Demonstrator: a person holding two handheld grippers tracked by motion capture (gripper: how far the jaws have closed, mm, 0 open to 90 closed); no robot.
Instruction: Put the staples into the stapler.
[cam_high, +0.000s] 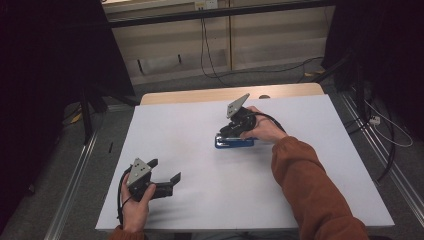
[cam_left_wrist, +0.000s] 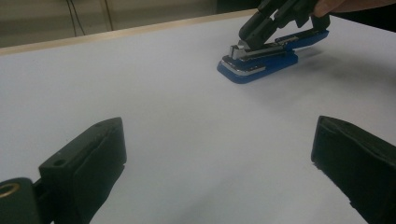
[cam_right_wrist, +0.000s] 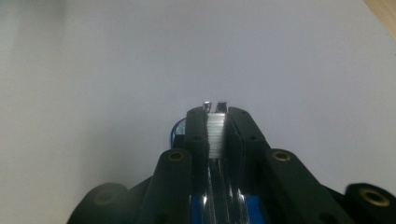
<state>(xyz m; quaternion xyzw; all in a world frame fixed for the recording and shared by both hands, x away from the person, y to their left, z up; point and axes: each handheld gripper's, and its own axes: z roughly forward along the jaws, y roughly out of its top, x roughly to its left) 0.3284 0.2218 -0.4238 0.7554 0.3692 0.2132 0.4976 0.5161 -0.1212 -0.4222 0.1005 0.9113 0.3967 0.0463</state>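
The left tongs (cam_high: 167, 182) hover low near the counter's (cam_high: 190, 150) front edge, spread wide and empty — likely waiting their turn. Farther out, right of centre, the right tongs (cam_high: 231, 131) are clenched on the metal staple rail of the blue stapler (cam_left_wrist: 261, 60) lying flat there — seemingly steadying or loading it.

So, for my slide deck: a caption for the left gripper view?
Open left gripper faces a blue metal-railed stapler clamped by the right gripper on the white table.
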